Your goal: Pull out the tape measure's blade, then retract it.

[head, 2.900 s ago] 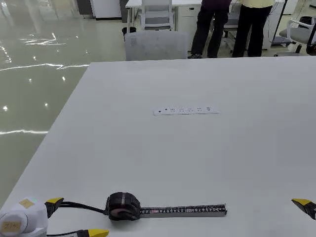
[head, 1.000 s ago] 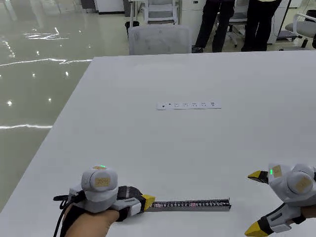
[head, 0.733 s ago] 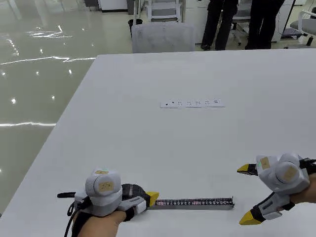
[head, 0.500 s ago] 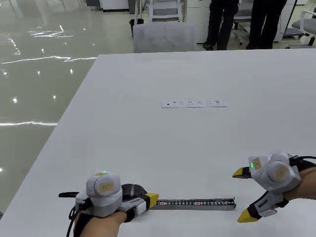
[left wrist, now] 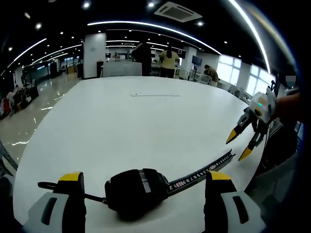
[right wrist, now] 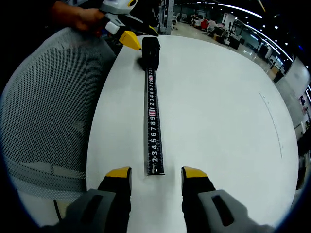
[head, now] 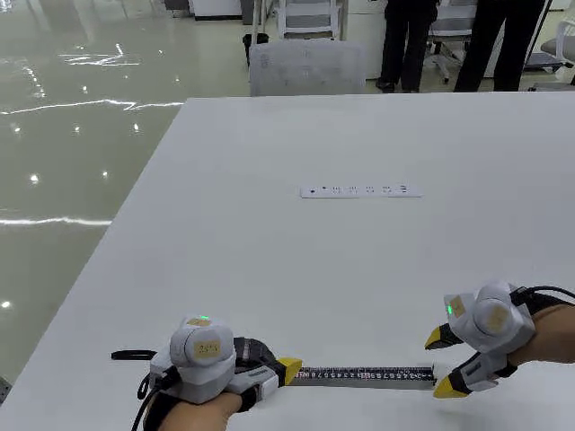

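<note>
Pull-out looks partly done: blade (right wrist: 154, 121) lies flat on table (head: 359, 269); tape measure case (left wrist: 138, 191) at 7 o'clock in head view. Jaws wide: left gripper (left wrist: 145, 175) astride case, right gripper (right wrist: 156, 171) astride blade tip, neither clamped. Retraction likely remains.

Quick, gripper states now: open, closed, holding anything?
Left gripper: open, jaws astride the tape case, not gripping it.
Right gripper: open, blade end between its jaws, not gripped.

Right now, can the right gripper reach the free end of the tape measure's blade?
Probably yes: the right gripper is open, its fingers flanking the free end of the blade, with nothing in between.
</note>
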